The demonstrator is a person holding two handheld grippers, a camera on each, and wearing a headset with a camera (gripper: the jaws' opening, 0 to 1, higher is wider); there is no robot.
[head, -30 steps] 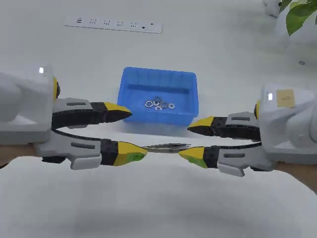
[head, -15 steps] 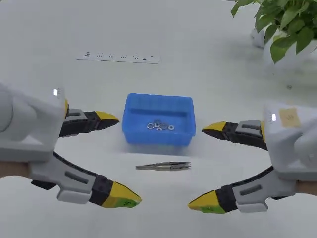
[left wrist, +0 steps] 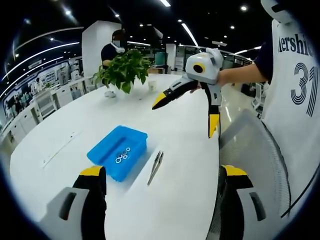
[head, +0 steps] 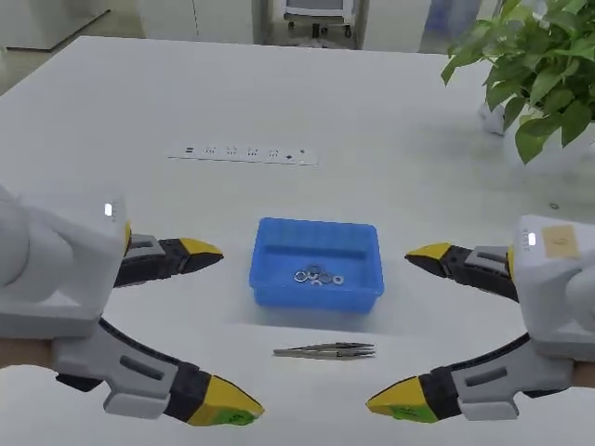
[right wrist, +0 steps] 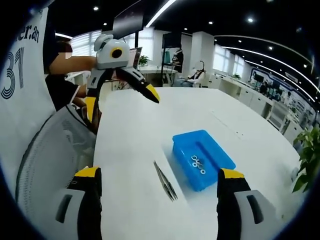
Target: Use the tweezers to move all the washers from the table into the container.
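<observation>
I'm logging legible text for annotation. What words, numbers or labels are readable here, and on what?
"31" on the person's white shirt.
"ershi", cut off by the frame edge, above the number on that shirt.
Markings on the power strip: too small to read.
The tan sticker on the right gripper: blurred, unreadable.

I see right gripper [right wrist: 159, 174] jaws spread wide; tweezers [right wrist: 165, 181] flat on table [right wrist: 130, 150], just beside blue container [right wrist: 215, 152] holding washers [right wrist: 196, 161].

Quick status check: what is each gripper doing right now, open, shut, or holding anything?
Left gripper: open, holding nothing.
Right gripper: open, holding nothing.
</observation>
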